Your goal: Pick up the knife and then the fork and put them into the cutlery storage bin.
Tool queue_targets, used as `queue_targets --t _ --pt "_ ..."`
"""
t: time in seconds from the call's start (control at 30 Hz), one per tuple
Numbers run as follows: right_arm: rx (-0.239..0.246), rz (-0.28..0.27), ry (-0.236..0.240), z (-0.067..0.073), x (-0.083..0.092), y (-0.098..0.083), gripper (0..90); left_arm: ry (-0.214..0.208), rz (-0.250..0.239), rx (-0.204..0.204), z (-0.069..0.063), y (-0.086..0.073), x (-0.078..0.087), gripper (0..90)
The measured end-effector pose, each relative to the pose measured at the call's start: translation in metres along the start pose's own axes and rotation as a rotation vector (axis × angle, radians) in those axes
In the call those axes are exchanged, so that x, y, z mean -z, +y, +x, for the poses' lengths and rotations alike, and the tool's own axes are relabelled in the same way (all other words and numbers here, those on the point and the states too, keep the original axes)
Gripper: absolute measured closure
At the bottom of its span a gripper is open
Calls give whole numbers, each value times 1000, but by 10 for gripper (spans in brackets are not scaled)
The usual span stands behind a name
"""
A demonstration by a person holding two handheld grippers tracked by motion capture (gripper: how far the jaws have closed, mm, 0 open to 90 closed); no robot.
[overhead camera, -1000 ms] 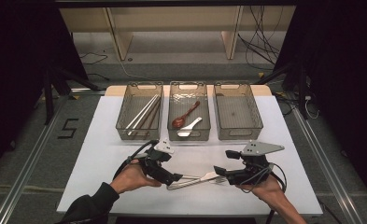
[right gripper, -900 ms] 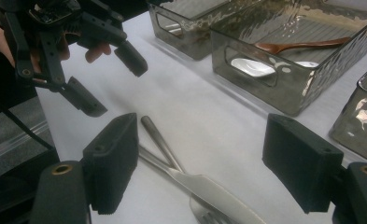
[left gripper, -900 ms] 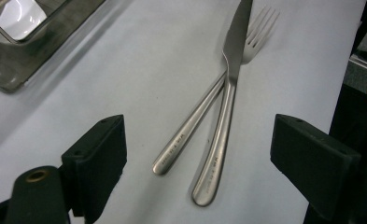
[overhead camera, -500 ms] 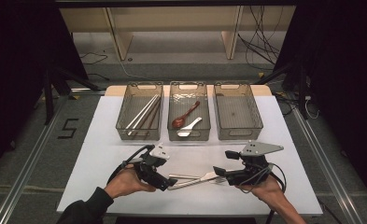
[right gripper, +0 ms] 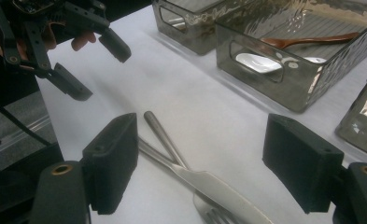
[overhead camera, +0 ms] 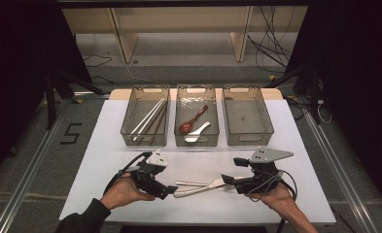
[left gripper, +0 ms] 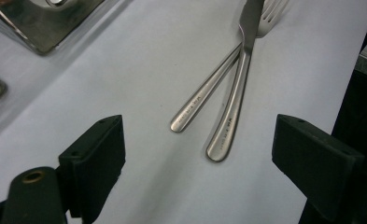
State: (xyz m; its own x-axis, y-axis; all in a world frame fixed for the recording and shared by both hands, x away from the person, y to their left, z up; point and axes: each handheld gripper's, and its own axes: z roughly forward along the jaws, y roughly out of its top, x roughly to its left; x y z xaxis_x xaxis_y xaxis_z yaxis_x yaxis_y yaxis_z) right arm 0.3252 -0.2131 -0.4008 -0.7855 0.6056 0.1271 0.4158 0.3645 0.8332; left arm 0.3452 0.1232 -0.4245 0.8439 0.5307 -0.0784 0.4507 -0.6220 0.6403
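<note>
Two pieces of cutlery lie crossed on the white table, near its front edge: one knife and one fork. In the left gripper view the knife lies over the fork, their two handle ends fanned apart and pointing at that gripper, the blade and tines away to the right.

Two grippers flank them. The left gripper sits just left of the handle ends, held low in a hand that comes in from the near left, its nose aimed right along the table. Its jaws are spread wide, both pads off the metal, with the handle tips lying in front of the gap and untouched. The right gripper is at the blade and tine end, held by a hand from the near right and pointing left. Its jaws are also spread wide; in the right gripper view the knife and fork run between the pads, and I can't tell whether the left pad brushes a handle.

Farther back stand three clear bins in a row. The left bin holds long thin sticks, hard to count. The middle bin holds two spoons, one brown spoon and one white spoon. The right bin is beside it.
</note>
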Motion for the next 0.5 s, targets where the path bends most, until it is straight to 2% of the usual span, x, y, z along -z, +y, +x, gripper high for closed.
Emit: queue_targets --t 0.23,0.4,0.5 --pt "9 20 9 -2 -2 0 274 20 -37 31 8 -5 10 168" --pt "49 53 15 2 -6 1 274 37 -56 45 11 -10 15 166" --pt "95 87 25 7 -12 4 274 44 -66 53 13 -12 18 166"
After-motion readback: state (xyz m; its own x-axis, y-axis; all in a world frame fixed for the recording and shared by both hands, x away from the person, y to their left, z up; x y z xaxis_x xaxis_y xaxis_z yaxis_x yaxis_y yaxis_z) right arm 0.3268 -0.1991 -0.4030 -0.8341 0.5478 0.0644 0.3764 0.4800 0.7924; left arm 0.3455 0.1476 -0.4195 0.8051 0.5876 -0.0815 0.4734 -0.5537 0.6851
